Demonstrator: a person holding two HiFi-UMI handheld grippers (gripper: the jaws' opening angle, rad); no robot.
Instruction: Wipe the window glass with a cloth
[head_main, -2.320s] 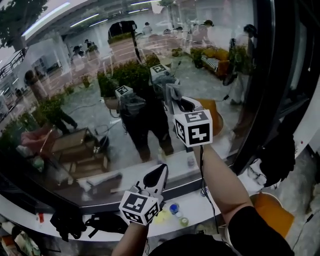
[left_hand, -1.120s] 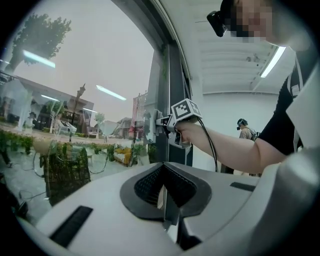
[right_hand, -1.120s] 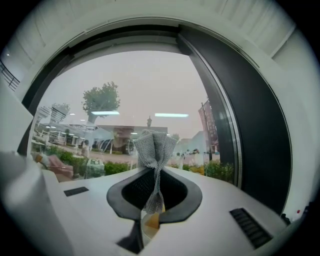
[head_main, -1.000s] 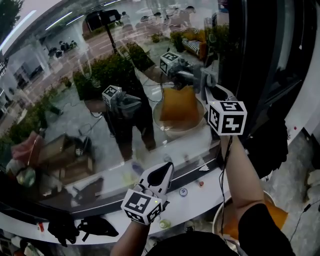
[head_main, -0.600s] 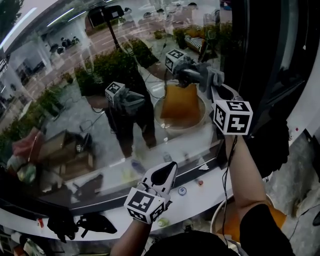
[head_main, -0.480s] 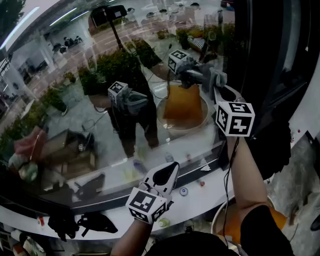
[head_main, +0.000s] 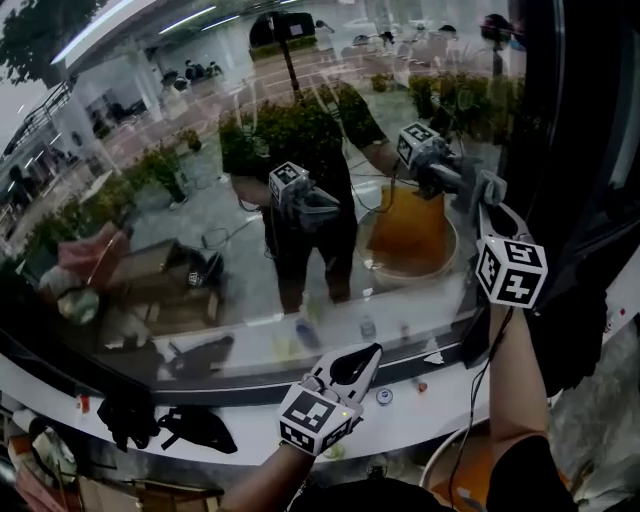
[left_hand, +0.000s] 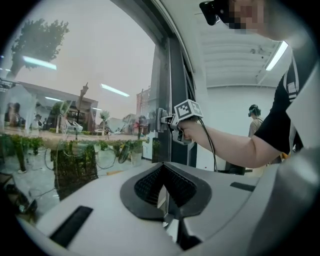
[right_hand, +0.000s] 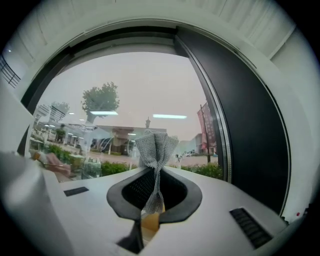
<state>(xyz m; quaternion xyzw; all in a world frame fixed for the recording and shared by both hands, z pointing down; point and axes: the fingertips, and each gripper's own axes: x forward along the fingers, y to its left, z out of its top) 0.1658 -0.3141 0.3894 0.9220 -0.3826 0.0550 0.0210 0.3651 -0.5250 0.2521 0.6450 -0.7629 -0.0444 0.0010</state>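
The window glass (head_main: 250, 200) fills most of the head view and mirrors me and both grippers. My right gripper (head_main: 484, 200) is raised at the glass's right side, shut on a grey mesh cloth (head_main: 490, 186). The cloth's free end meets its own reflection at the pane. In the right gripper view the cloth (right_hand: 155, 148) stands bunched up out of the right gripper (right_hand: 153, 176), with the glass (right_hand: 115, 95) just beyond. My left gripper (head_main: 358, 360) hangs low over the sill, shut, nothing in it. In the left gripper view the left gripper (left_hand: 163, 171) points along the pane toward the right gripper (left_hand: 169, 121).
A dark window frame (head_main: 575, 150) runs down right beside the right gripper. Along the bottom is a white sill (head_main: 230, 455) bearing black items (head_main: 195, 427) and small caps (head_main: 384, 397). An orange basin (head_main: 468, 472) sits below at the right.
The right gripper with the cloth has slid rightward along the glass, closer to the dark frame. The left gripper stays low and shut by the sill.
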